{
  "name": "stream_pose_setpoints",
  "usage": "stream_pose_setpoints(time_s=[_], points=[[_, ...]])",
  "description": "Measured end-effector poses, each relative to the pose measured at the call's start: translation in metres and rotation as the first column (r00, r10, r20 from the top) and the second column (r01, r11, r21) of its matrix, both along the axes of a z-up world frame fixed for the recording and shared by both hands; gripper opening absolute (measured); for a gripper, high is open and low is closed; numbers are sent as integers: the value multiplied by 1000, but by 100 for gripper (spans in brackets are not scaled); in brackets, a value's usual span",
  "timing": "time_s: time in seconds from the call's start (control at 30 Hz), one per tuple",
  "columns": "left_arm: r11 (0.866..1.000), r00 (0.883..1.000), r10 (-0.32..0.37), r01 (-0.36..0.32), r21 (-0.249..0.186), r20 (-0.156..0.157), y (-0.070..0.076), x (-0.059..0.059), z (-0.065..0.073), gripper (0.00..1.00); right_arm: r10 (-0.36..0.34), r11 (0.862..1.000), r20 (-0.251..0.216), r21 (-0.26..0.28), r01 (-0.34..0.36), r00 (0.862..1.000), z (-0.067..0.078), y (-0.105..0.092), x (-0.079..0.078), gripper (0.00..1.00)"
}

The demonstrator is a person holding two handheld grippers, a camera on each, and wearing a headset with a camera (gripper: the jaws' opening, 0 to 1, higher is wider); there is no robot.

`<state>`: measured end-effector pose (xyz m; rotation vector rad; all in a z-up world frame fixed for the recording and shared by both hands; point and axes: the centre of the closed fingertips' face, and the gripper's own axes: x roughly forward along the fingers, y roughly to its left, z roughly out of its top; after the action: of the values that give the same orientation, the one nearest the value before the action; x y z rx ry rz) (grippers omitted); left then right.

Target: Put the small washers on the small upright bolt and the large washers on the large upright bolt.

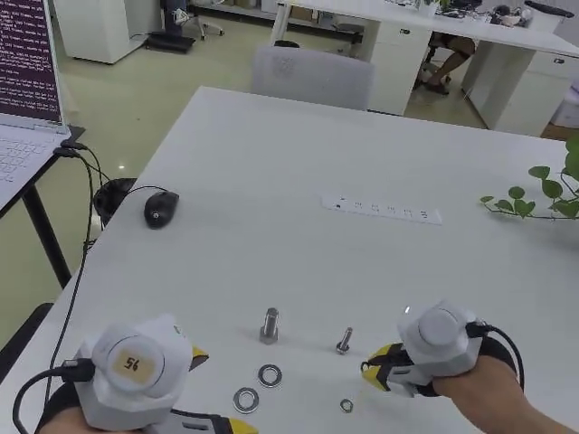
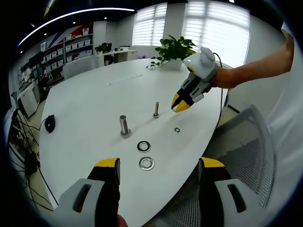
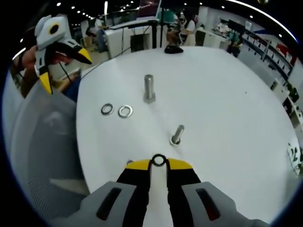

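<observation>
Left tool [image 2: 158, 164]: jaws spread wide, holding nothing, at the near left edge of the tabletop [image 1: 298, 163].
Right tool [image 2: 176, 107]: jaws parted by only a narrow slit, holding nothing, tips aimed down over the small washer [image 2: 177, 129].
Small washer: flat on the tabletop, near and just right of the small bolt [image 1: 344, 341]. One counted.
Large washers [image 1: 270, 375]: two, flat and side by side, near of the large bolt [image 1: 269, 325].
Bolts: both upright on their heads and bare, large one left, small one right.
Handling, judged: washers are stiff, light, thin metal, likely to slide on the smooth top. Pinch across the rim, or tip one edge up first, and grip firmly. Bolts appear free-standing, so a knock could topple them.
Hard to make out: in the right gripper view the small washer sits right at the jaw tips and contact cannot be told, while the left gripper view shows a gap. The head view cuts off the left tool's jaws. Thread detail is too small to read.
</observation>
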<state>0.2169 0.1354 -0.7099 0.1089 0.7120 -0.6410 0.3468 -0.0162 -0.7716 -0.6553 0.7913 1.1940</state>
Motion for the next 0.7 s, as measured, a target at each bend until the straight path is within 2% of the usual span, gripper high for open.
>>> stream_pose_setpoints(time_s=[0.47,0.7], points=[[1000,1000,7,-7,-4,1,2,0,0,67,54,999,55,-8,-53,997,23,23,27,14],[1000,1000,12,-12,-7,0,3,-1,-1,67,71,997,53,-35,-69,996,23,31,36,14]])
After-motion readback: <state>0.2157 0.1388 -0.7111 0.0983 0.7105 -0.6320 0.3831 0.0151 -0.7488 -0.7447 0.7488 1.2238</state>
